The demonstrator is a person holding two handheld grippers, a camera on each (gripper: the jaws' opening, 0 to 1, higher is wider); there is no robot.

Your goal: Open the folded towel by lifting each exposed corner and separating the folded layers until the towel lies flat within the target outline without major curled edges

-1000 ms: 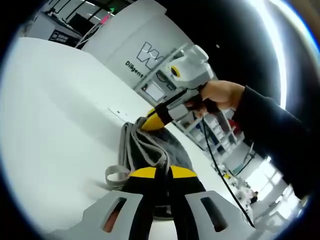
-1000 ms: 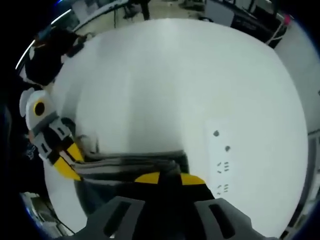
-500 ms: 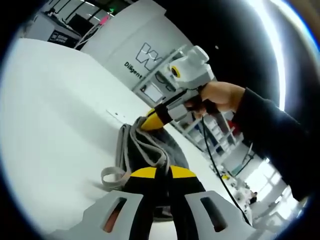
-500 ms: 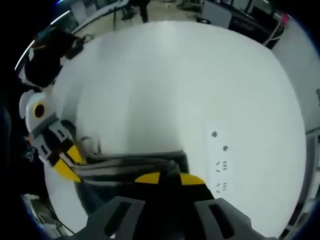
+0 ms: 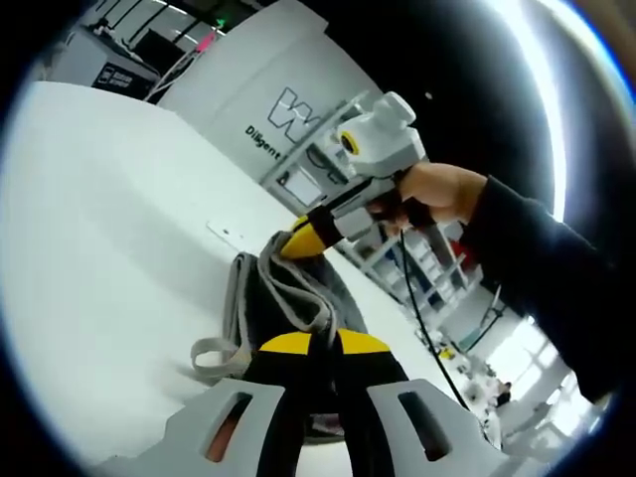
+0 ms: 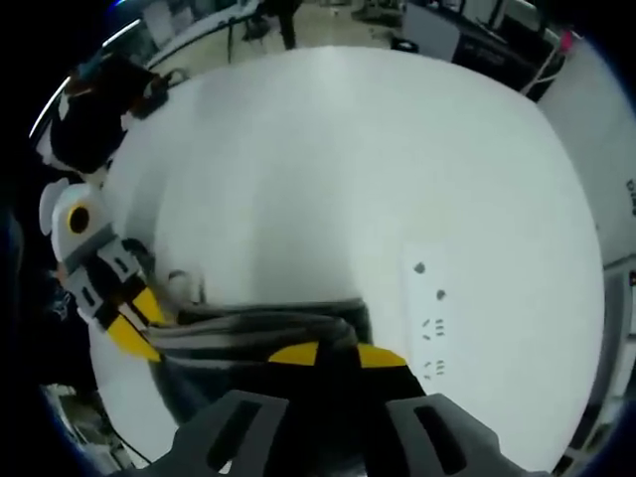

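A grey towel [image 5: 288, 293] with paler stripes hangs bunched between my two grippers above the white table [image 5: 109, 199]. My left gripper [image 5: 311, 343] is shut on its near edge. In the left gripper view my right gripper [image 5: 296, 241] enters from the right, held by a hand, and is shut on the towel's far end. In the right gripper view the towel [image 6: 258, 328] stretches from my right gripper [image 6: 336, 353], shut on it, across to my left gripper [image 6: 134, 328] at the left. A loose hem loop [image 5: 214, 348] droops to the table.
A small printed marker patch [image 6: 432, 328] lies on the white table [image 6: 348, 169] right of the towel. A white panel with dark lettering [image 5: 288, 109] and shelving stand beyond the table. A dark sleeve [image 5: 537, 258] reaches in from the right.
The towel has risen slightly and drawn a little tighter between the grippers; the drooping hem loop has shifted left. Both grippers stay shut on it.
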